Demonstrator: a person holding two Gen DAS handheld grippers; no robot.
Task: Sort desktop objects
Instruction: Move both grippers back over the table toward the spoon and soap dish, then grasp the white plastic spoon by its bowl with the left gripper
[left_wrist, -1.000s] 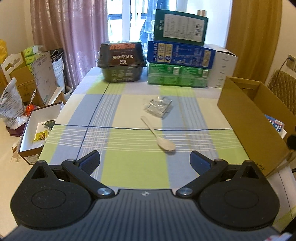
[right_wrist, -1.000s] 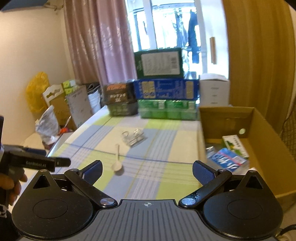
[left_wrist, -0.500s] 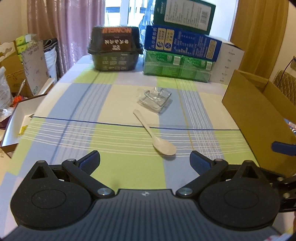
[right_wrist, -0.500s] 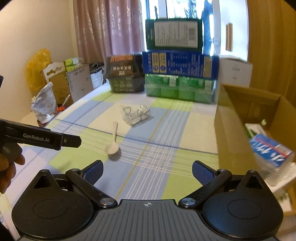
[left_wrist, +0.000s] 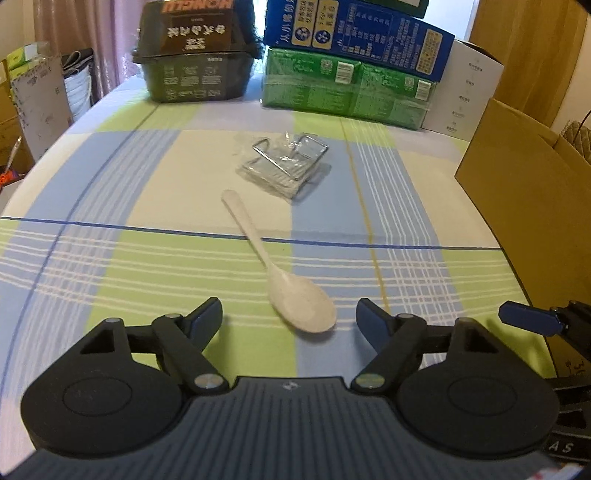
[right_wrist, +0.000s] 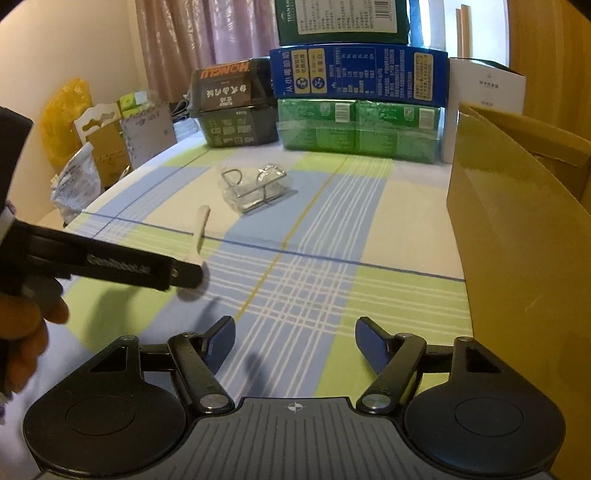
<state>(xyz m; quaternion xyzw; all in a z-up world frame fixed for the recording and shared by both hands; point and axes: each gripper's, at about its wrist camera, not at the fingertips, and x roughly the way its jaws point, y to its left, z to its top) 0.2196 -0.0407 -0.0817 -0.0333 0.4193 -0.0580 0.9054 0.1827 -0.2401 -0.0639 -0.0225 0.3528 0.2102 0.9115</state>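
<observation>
The left claw (left_wrist: 289, 317), spread wide, hovers by the spoon (left_wrist: 284, 273); its thin bowl could slide across the counter (left_wrist: 110, 184). The right claw (right_wrist: 295, 341) is spread, empty.

Left black two-finger gripper (left_wrist: 289, 317) held low, blue-padded jaws spread wide. Right black two-finger gripper (right_wrist: 294, 338) likewise agape, empty. Bare hand (right_wrist: 20, 332) gripping the left handle.
</observation>
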